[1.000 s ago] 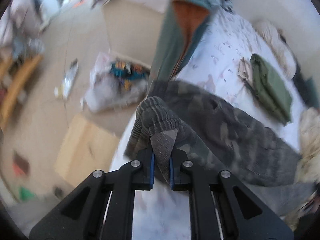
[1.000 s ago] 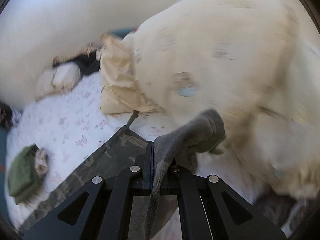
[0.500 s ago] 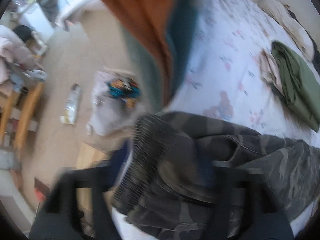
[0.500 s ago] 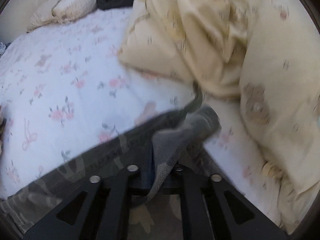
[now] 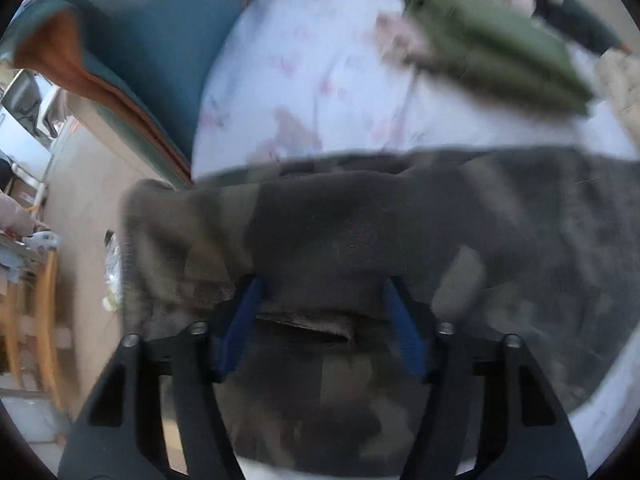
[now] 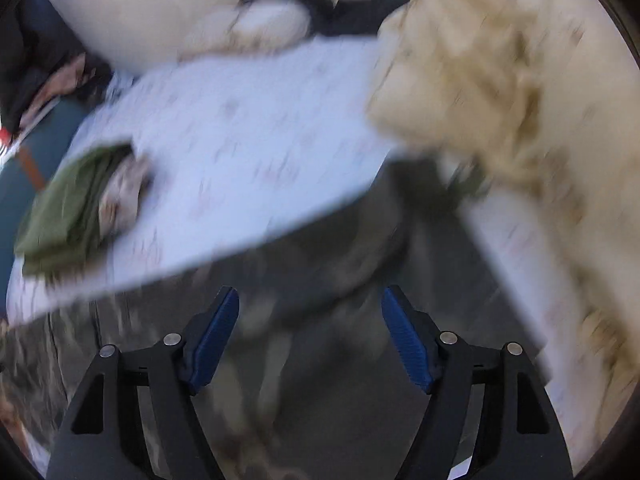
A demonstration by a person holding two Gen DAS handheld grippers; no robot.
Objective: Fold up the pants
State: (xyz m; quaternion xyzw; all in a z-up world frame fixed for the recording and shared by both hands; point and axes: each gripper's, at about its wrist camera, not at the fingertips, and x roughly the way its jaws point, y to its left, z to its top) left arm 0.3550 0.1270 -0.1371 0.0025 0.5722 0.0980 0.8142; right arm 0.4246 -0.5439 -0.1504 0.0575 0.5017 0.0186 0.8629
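Note:
The camouflage pants (image 5: 400, 232) lie across the near edge of the flowered bed sheet (image 5: 320, 80). My left gripper (image 5: 320, 320) is open, its blue pads wide apart, with a bunched fold of the pants lying loose between them. In the right wrist view the pants (image 6: 320, 280) spread under my right gripper (image 6: 310, 332), which is also open and holds nothing. Both views are blurred by motion.
A folded green garment (image 5: 492, 48) lies further back on the sheet, also in the right wrist view (image 6: 68, 208). A cream duvet (image 6: 520, 100) is heaped at the right. A teal and orange blanket (image 5: 120, 60) hangs off the bed's left side above the floor (image 5: 80, 208).
Both grippers were shut on grey cuffs of the pants a second ago. Both have opened and let go, and the pants now lie on the bed. Both cameras swung down toward the sheet.

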